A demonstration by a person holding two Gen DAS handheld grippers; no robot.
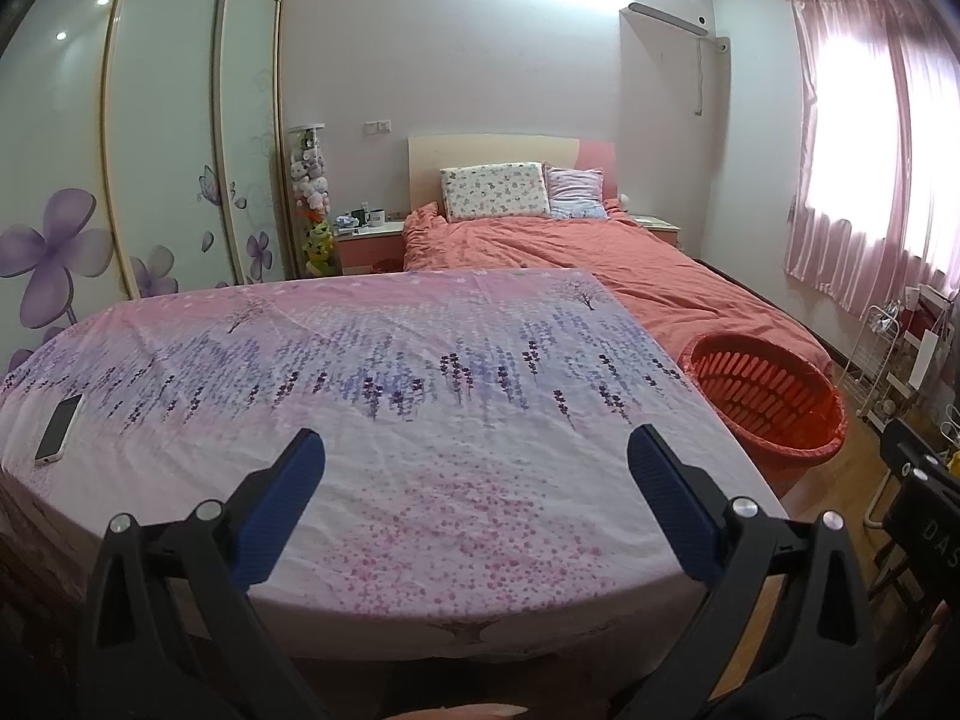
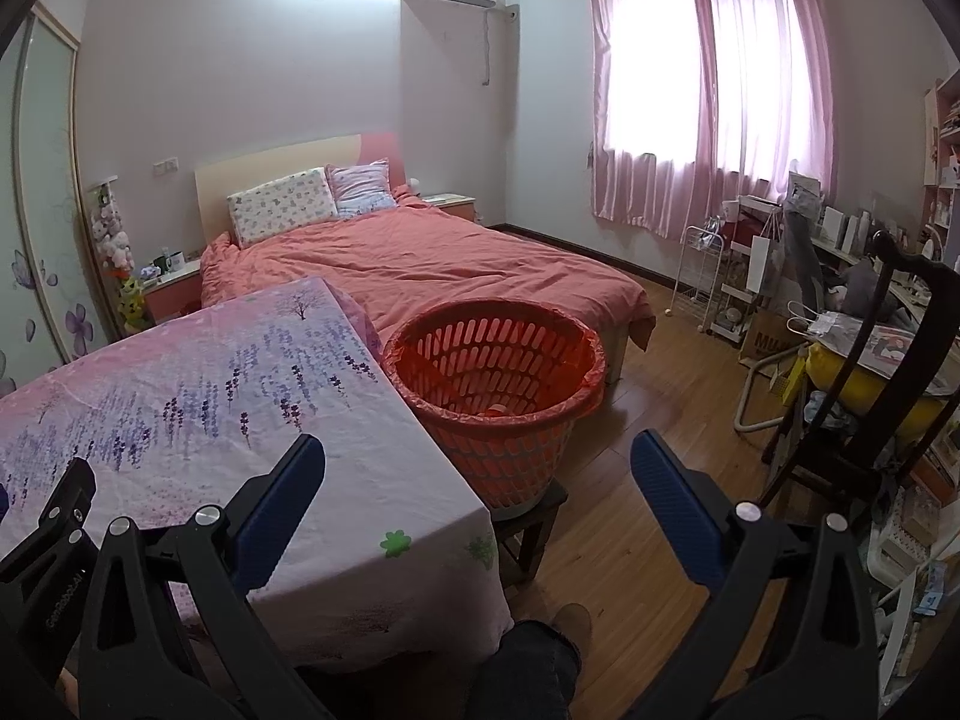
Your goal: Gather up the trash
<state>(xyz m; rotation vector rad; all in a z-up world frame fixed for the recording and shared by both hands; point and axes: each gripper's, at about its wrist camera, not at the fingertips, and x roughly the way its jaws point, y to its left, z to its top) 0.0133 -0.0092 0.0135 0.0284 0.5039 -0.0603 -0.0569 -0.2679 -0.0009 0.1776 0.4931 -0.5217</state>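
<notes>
Phone [image 1: 58, 429]: at the far left of the cloth, lying flat near the table's edge. It is not trash by the look of it, so leave it where it sits.

Left gripper [image 1: 476, 456]: your blue fingers stand wide apart with nothing between them, hovering over the near edge of the table.

Tablecloth [image 1: 390, 372]: pink and lavender flower print, a little wrinkled. From both views you can see no wrapper, paper or scrap on it, so the trash itself is not in sight on the table.

Basket [image 2: 498, 420]: orange slotted plastic, lined with a thin orange bag folded over the rim. It stands on a small dark stool [image 2: 531, 519] just beside the table's right side, in front of the bed [image 2: 432, 258].

Inside the basket: you can make out a pale orange shape [image 2: 497, 410] low down; too small to say what it is.

Handling: judge the liner as light, soft and slippery. It would crumple under your pads, so take it at the folded rim. The basket looks stiff but light and could tip off the stool.

Right gripper [image 2: 478, 457]: your fingers are spread, empty, aimed toward the basket.
</notes>
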